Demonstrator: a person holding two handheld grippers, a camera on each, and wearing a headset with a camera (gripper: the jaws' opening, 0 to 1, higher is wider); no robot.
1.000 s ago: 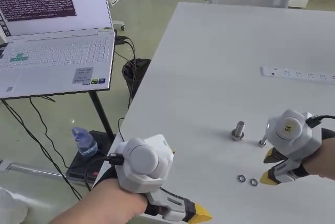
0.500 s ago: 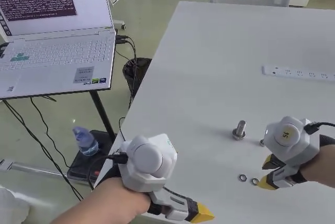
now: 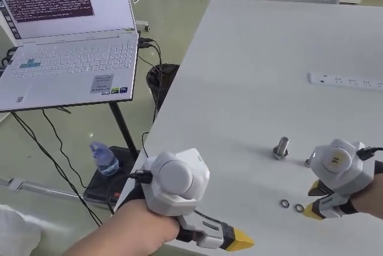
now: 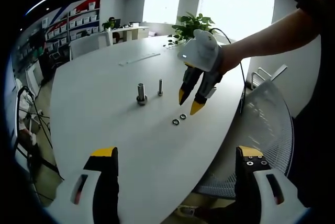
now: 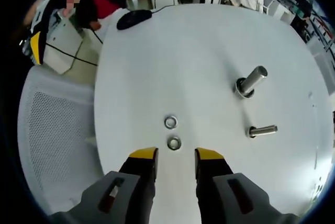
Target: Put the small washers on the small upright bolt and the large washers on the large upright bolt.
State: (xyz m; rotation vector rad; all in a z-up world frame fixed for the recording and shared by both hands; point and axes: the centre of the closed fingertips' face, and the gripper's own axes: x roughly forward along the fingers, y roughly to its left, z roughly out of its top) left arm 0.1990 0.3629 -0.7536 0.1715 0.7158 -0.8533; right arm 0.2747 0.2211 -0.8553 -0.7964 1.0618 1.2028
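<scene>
Two small washers [image 3: 285, 203] [image 3: 299, 207] lie side by side on the white table [image 3: 251, 76]. Behind them stand the large upright bolt [image 3: 281, 148] and the thinner small bolt [image 3: 308, 162], half hidden by my right gripper [image 3: 312, 201]. That gripper hovers open just right of the washers. In the right gripper view its yellow tips [image 5: 176, 156] frame the nearer washer [image 5: 174, 143], the other washer [image 5: 170, 122] lies beyond, and the large bolt [image 5: 251, 81] and small bolt [image 5: 263, 130] lie further right. My left gripper [image 4: 175, 156] is wide open and holds nothing, low at the table's near edge [image 3: 239, 245].
A laptop [image 3: 66, 58] on a stand sits beyond the table's left edge, with a water bottle [image 3: 105, 159] and cables on the floor below. A white power strip [image 3: 344, 81] lies at the far right. A mesh chair [image 5: 49, 130] stands by the near edge.
My right gripper has sunk lower and nearer the two washers, now covering part of the small bolt. The left gripper has hardly moved; the head camera has shifted a little.
</scene>
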